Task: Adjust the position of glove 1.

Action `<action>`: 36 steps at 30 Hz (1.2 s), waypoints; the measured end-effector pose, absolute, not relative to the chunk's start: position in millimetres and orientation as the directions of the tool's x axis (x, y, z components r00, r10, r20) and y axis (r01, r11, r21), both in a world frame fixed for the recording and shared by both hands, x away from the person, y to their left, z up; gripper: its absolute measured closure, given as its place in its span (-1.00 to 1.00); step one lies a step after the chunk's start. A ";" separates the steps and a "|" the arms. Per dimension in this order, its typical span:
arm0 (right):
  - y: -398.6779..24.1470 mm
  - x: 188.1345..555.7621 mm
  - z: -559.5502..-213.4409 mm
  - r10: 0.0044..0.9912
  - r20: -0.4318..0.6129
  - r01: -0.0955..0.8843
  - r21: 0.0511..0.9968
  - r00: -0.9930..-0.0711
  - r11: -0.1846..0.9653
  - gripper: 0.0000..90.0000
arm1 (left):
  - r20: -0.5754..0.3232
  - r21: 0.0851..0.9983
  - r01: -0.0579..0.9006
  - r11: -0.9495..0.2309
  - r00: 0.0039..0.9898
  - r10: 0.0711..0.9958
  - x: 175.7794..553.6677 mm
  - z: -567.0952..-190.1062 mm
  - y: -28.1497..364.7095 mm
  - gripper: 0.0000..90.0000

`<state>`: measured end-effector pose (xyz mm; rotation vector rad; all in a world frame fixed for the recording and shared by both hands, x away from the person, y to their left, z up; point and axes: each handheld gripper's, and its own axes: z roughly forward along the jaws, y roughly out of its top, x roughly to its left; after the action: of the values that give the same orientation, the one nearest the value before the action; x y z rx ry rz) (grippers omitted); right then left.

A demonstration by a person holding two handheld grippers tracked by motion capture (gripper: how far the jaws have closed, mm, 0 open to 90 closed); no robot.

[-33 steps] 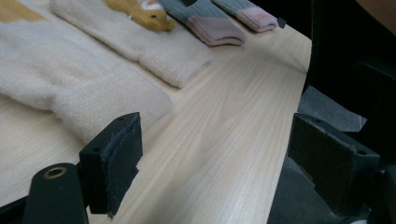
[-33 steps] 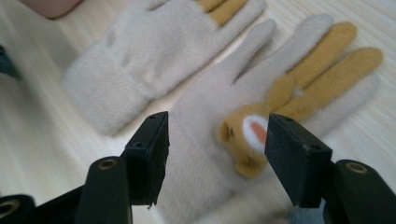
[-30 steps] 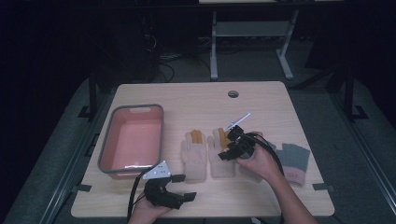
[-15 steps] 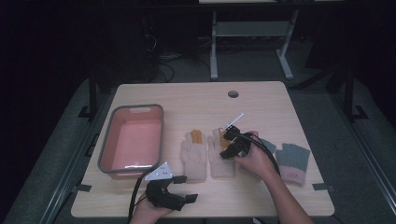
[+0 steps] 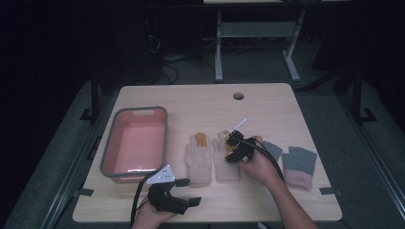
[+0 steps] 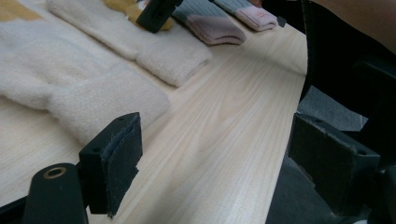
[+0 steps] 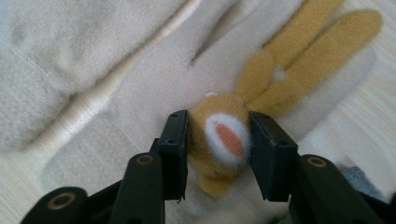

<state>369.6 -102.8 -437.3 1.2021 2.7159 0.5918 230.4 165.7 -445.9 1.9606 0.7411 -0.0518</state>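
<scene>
The right gripper (image 7: 218, 156) has just been closing its jaws, which now stand narrow on either side of the tan animal patch (image 7: 223, 140) sewn on the right cream glove (image 5: 226, 160), both pads touching its fuzz. That glove lies flat near the middle of the table (image 5: 200, 102), just right of the left cream glove (image 5: 198, 160), with two grey gloves (image 5: 299, 164) further right. The left gripper (image 5: 188, 191) hovers at the near edge with jaws wide and empty, right of the pink bin (image 5: 136, 143).
</scene>
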 end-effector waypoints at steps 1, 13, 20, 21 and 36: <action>-103.2 369.7 -436.4 0.736 0.060 0.694 0.395 -0.674 0.602 0.37 | -0.337 0.798 0.513 -0.316 0.815 0.472 229.6 -445.4 165.2 -0.61; -110.8 368.0 -425.0 0.740 0.103 0.706 0.412 -0.665 0.576 0.43 | -0.337 0.804 0.510 -0.305 0.814 0.473 229.2 -443.1 168.1 -0.61; -112.5 360.1 -407.2 0.729 0.087 0.682 0.445 -0.679 0.581 0.43 | -0.328 0.808 0.504 -0.306 0.816 0.476 228.0 -443.1 167.7 -0.61; -112.3 358.3 -404.4 0.726 0.084 0.675 0.453 -0.682 0.582 0.43 | -0.321 0.807 0.499 -0.316 0.819 0.475 227.9 -443.2 167.4 -0.61; -90.3 343.6 -373.0 0.678 0.075 0.619 0.490 -0.731 0.614 0.43 | -0.324 0.812 0.502 -0.299 0.813 0.484 224.6 -441.2 169.4 -0.61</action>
<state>343.6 -90.3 -373.0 1.0963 2.7147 0.7554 224.6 169.4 -441.2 1.9431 0.7376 -0.0211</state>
